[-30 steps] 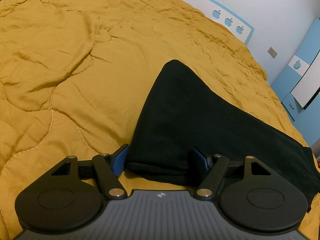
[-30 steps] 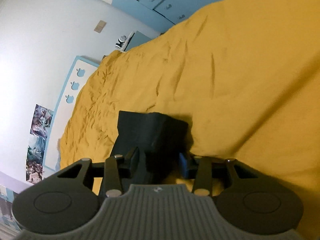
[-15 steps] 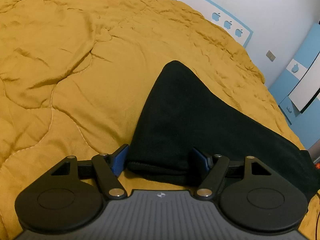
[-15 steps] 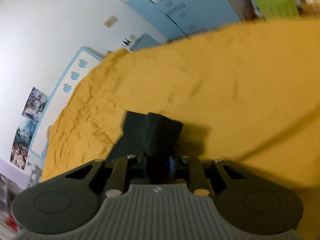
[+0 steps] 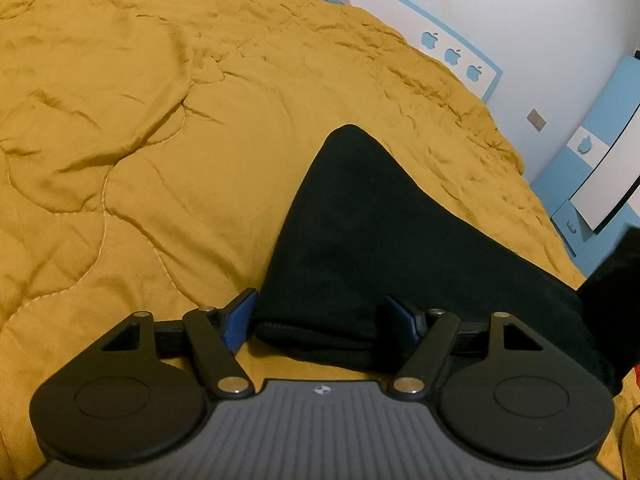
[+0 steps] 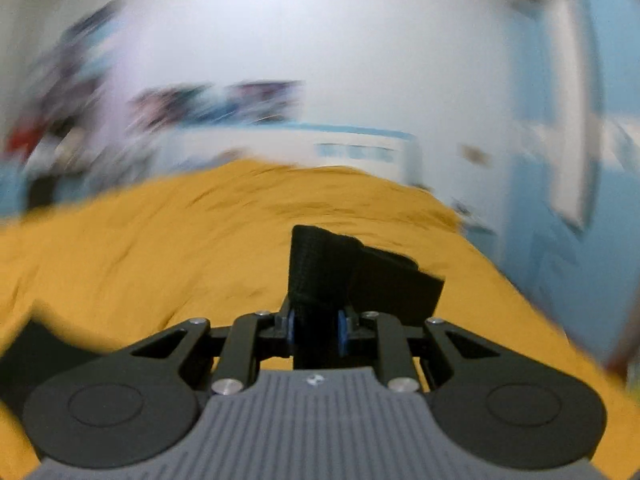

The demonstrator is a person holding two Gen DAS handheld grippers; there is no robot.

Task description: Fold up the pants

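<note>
Our right tongs (image 6: 315, 330) pointed nearly level, clamping a black pants (image 6: 340, 268) fold above the yellow quilt (image 6: 160, 240). Our left tongs (image 5: 318, 316) tilted down, jaws wide around the pants on the bed; only that view showed them spread flat.

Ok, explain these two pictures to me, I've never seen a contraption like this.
No robot here: a person holds a two-finger clamp in each hand, and each clamp has a camera looking along its fingers. The sharp picture is from the left gripper; its fingers stand wide apart around one end of the black pants, which lie on a yellow quilt. The blurred picture is from the right gripper, swinging fast; its fingers have just been closing and now pinch a bunched piece of the pants, lifted off the bed.
</note>
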